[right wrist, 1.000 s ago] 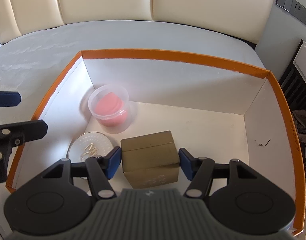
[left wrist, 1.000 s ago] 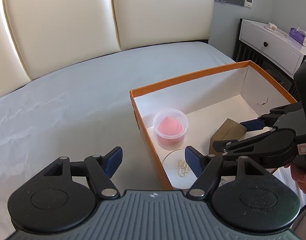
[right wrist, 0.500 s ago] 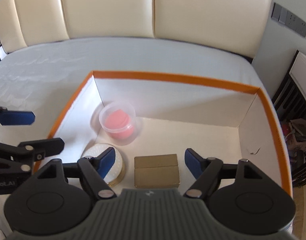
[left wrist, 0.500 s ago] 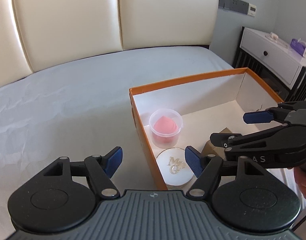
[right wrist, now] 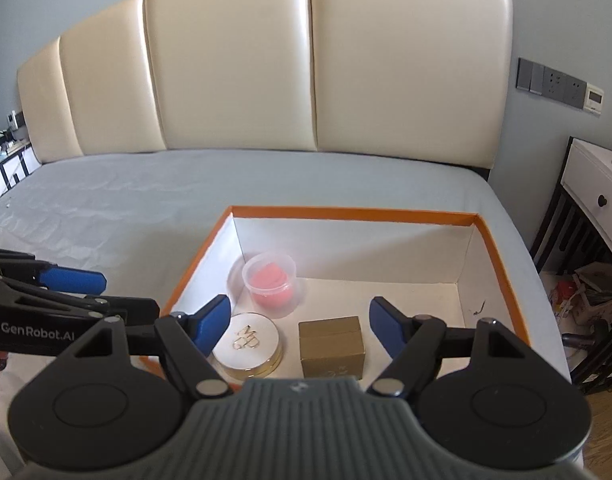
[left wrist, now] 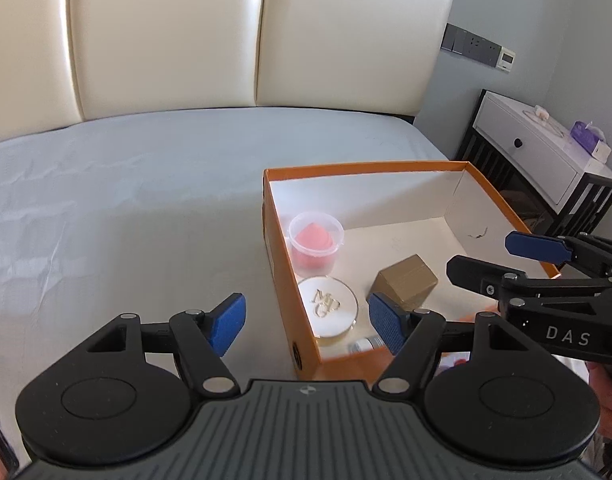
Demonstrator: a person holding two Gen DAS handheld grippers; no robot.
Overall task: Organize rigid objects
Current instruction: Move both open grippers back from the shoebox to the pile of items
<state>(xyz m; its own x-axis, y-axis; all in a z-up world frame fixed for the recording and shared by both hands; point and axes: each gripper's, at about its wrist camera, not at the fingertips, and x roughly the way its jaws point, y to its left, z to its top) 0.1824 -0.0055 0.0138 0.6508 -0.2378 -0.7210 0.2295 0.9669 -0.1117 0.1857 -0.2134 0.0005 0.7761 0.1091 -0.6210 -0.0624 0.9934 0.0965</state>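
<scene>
Bedroom setting: pale grey bedsheet (right wrist: pixel 137 216) under a cream padded headboard (right wrist: pixel 306 72), white bedside cabinet (left wrist: pixel 546 156) at right of frame

Item 1: orange-rimmed white cardboard box (right wrist: pixel 346 213), open-topped, lower centre of the right wrist view

Item 2: clear plastic cup holding a pink sponge (right wrist: pixel 270 280), against the box's left inner wall

Item 3: round white compact with gold rim and lettering (right wrist: pixel 247 344), just below the cup, close to it

Item 4: small gold cardboard carton (right wrist: pixel 332 346), beside the compact, apart from it; long axis runs left to right across the frame

Item 5: small whitish cylinder (left wrist: pixel 364 346) at the box's near wall, possibly a bottle cap; too hidden to say

Right gripper (right wrist: pixel 299 322): jaws wide, nothing between the pads; carton lies directly below and ahead, so this hand is the nearer

Left gripper (left wrist: pixel 306 324): jaws wide and closing slightly, empty, straddling the box's left wall; compact lies ahead between its fingers
</scene>
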